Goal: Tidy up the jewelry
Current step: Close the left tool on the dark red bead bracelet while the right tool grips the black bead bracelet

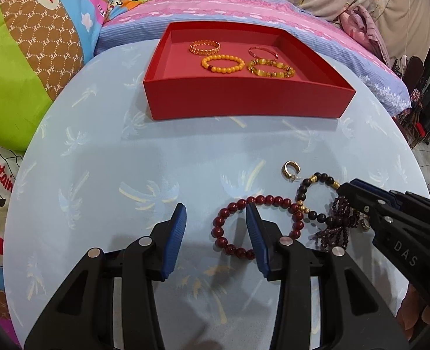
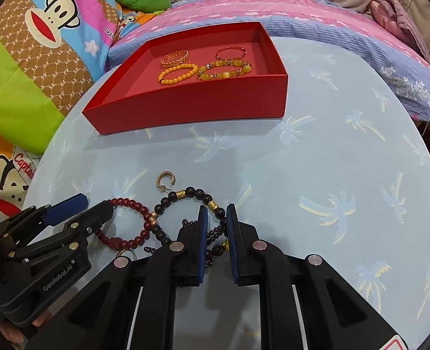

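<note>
A red open box (image 1: pixel 244 102) (image 2: pixel 185 108) stands at the far side of the round table and holds several gold and yellow bracelets (image 1: pixel 222 62) (image 2: pixel 177 73). A dark red bead bracelet (image 1: pixel 223 236) (image 2: pixel 127 242), a black-and-gold bead bracelet (image 1: pixel 317 195) (image 2: pixel 191 195), a small purple bead strand (image 1: pixel 337 227) and a gold hoop earring (image 1: pixel 289 170) (image 2: pixel 165 179) lie near me. My left gripper (image 1: pixel 216 213) (image 2: pixel 92 207) is open, its right finger over the red bracelet. My right gripper (image 2: pixel 217 213) (image 1: pixel 343 189) straddles the black bracelet, jaws narrowly apart.
The table has a light blue palm-print cloth (image 1: pixel 127 175) (image 2: pixel 331 175). Colourful cartoon bedding (image 1: pixel 25 73) and a pink and blue striped pillow (image 2: pixel 302 14) lie beyond the table's far edge. A small gold ring (image 2: pixel 125 253) lies near the red bracelet.
</note>
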Available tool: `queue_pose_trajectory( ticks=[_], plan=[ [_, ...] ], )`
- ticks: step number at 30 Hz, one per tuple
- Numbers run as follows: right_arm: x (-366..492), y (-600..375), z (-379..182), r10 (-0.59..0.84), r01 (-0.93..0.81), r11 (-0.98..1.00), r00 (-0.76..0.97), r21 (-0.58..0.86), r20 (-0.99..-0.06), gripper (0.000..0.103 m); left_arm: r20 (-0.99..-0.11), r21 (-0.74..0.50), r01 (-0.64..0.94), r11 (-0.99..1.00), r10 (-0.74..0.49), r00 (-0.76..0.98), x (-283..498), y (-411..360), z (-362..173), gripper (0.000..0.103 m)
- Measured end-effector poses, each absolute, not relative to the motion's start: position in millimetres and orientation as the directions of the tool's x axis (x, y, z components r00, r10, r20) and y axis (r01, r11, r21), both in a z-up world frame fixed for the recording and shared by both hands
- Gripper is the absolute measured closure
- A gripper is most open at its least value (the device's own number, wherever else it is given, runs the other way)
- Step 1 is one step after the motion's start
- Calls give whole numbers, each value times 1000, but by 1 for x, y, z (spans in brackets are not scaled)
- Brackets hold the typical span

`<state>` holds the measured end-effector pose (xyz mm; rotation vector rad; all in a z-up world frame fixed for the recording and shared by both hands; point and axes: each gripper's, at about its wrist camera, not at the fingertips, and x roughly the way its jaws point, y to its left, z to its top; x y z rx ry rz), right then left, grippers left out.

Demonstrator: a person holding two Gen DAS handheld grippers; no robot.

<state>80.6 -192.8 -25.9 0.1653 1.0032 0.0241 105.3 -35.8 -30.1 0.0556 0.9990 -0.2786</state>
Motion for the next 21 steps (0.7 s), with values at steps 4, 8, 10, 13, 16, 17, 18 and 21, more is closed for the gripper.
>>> queue_pose_trajectory(
  ticks=[4,8,10,13,16,17,18,21],
  plan=[
    [84,-191,-31,94,49,989,530,141,-843,82,-830,-61,264,963,-196,522,104,-38,-32,61],
    [83,-188,-31,84,43,991,538,127,-839,82,-824,-42,270,962,-187,536,102,-41,-34,59],
    [83,-188,-31,83,40,991,539,125,-838,82,-820,-29,271,962,-178,544,100,-43,-35,59],
    [83,-188,-31,80,41,992,538,120,-839,85,-819,-28,271,962,-178,546,100,-43,-35,60],
    [84,-190,-31,86,39,991,533,126,-841,92,-817,-43,284,958,-197,542,100,-42,-33,68],
    [83,-191,-31,90,41,990,533,132,-841,93,-816,-48,292,955,-206,539,100,-43,-33,72],
    [83,-191,-31,92,40,990,533,134,-841,93,-816,-51,300,952,-213,537,99,-43,-32,80],
    [80,-192,-29,98,40,989,536,141,-838,94,-820,-65,322,945,-234,522,100,-45,-32,95]
  ],
)
